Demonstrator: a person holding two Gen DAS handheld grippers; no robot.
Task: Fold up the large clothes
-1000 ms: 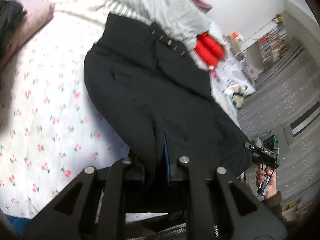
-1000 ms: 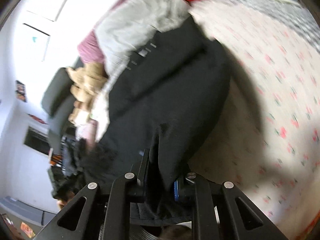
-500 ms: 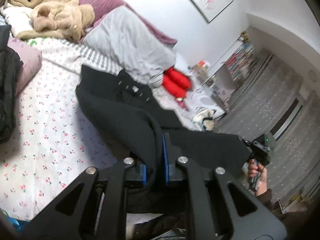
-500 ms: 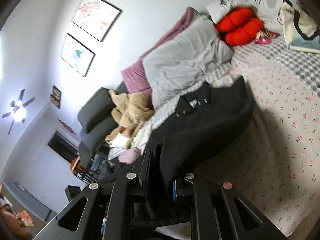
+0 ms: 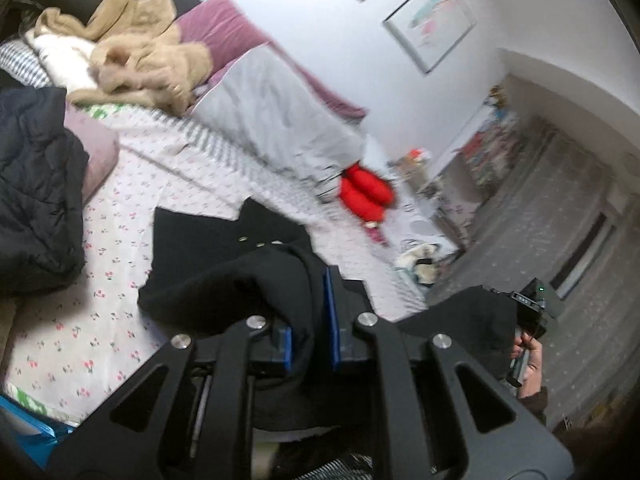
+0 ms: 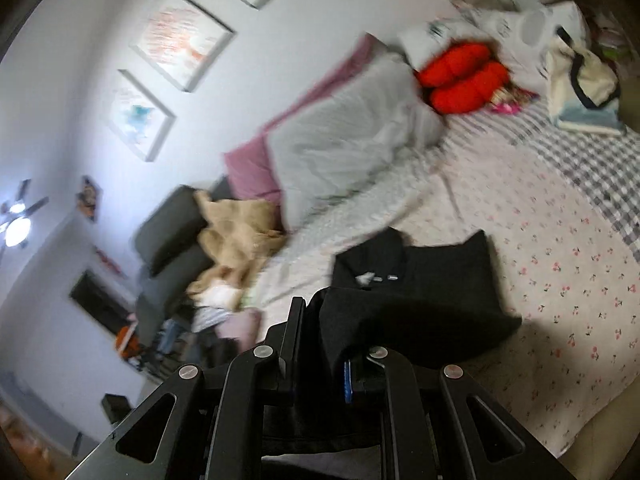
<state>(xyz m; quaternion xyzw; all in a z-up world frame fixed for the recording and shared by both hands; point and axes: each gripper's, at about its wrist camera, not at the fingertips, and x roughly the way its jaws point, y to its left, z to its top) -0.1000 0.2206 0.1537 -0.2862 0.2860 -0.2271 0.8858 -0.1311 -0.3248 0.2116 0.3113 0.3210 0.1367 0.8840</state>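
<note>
A large black garment point(image 5: 208, 256) lies partly on the cherry-print bed sheet point(image 5: 100, 320), its far end with small metal tags flat on the bed. My left gripper point(image 5: 310, 320) is shut on the raised near edge, with cloth bunched between the blue pads. In the right wrist view the same black garment point(image 6: 432, 300) drapes up from the sheet point(image 6: 560, 280) into my right gripper point(image 6: 322, 356), which is shut on another part of that edge. The left wrist view also shows the right gripper point(image 5: 532, 312) held in a hand at the far right, cloth hanging from it.
A grey pillow point(image 5: 276, 120), a purple pillow point(image 5: 216, 20) and a red plush point(image 5: 366, 196) lie at the head of the bed. A tan blanket point(image 5: 136, 56) and a dark quilted jacket point(image 5: 36, 184) sit at the left. A tote bag point(image 6: 580, 80) rests at the bed's far right.
Both grippers have risen with the garment's near edge, lifting it off the sheet. The far part stays on the bed, and both views now tilt up to the wall.
</note>
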